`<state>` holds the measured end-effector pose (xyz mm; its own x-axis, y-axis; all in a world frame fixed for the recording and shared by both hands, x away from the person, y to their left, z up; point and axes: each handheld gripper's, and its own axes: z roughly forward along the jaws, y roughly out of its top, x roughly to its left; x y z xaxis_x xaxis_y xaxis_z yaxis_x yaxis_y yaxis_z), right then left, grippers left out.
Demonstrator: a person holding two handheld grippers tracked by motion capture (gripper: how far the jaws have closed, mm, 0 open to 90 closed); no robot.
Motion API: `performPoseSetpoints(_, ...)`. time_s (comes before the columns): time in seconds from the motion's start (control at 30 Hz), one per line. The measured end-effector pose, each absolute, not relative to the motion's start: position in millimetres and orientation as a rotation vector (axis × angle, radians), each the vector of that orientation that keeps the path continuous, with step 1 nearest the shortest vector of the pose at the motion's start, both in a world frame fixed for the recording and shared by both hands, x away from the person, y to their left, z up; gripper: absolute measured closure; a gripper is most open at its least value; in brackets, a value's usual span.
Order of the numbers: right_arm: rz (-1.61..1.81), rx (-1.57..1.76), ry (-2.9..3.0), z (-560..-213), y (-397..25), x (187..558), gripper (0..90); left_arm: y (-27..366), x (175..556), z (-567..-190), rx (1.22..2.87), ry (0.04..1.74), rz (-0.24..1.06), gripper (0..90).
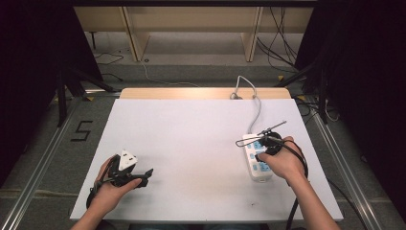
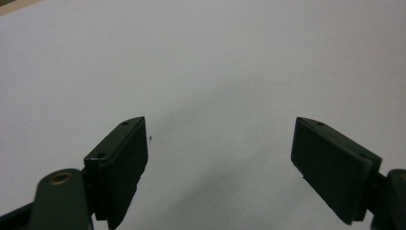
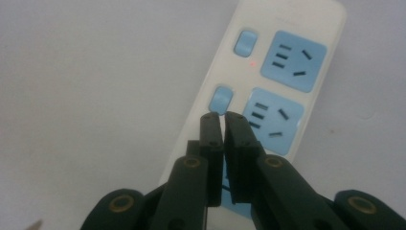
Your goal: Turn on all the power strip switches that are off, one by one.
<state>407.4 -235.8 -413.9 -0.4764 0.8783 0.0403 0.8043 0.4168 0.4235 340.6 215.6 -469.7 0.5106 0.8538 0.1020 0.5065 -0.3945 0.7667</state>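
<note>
right claw (image 3: 223, 116) clenched, nothing between its jaws, tips just over the power strip (image 3: 287, 110) beside a blue switch (image 3: 221, 99). strip lies on the white surface (image 1: 191, 143) at the right side, red light on. left claw (image 2: 220, 143) released, jaws wide apart over bare surface at front left.

Left tool (image 2: 220, 158) w/ jaws spread wide, nothing between them. Both black jaw pads rise from the bottom corners; left pad (image 2: 119, 167) shows two small screw holes on its top edge, plus a brass-ringed pivot (image 2: 61, 178) on the arm below it. Right pad (image 2: 330, 165) angled inward. Under them: plain white worktop (image 2: 201, 62), w/ a tiny dark speck (image 2: 151, 139) just beside the left pad. Tan strip of worktop edge (image 2: 14, 5) at top-left corner.
</note>
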Motion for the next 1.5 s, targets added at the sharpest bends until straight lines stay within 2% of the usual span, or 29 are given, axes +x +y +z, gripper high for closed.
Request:
performPoseSetpoints(0.17,0.648,1.485,2.406,-414.6,-247.4,403.7,84.8,216.4,341.1,-470.0,2.059,1.113,0.646,20.2)
performPoseSetpoints(0.4,0.734,1.485,2.291,-416.0,-262.0,401.4,76.7,216.9,341.6,-470.1,2.058,1.116,0.648,20.2)
performPoseSetpoints(0.77,0.833,1.459,2.142,-424.6,-278.5,397.2,57.8,220.2,342.4,-469.5,2.05,1.129,0.649,20.2)
performPoseSetpoints(0.93,0.873,1.467,2.07,-432.6,-290.1,394.8,51.9,222.4,343.7,-469.5,2.043,1.141,0.649,20.2)
performPoseSetpoints(1.5,1.003,1.501,1.897,-457.1,-312.1,382.5,47.5,224.3,344.7,-469.6,2.031,1.153,0.656,20.2)
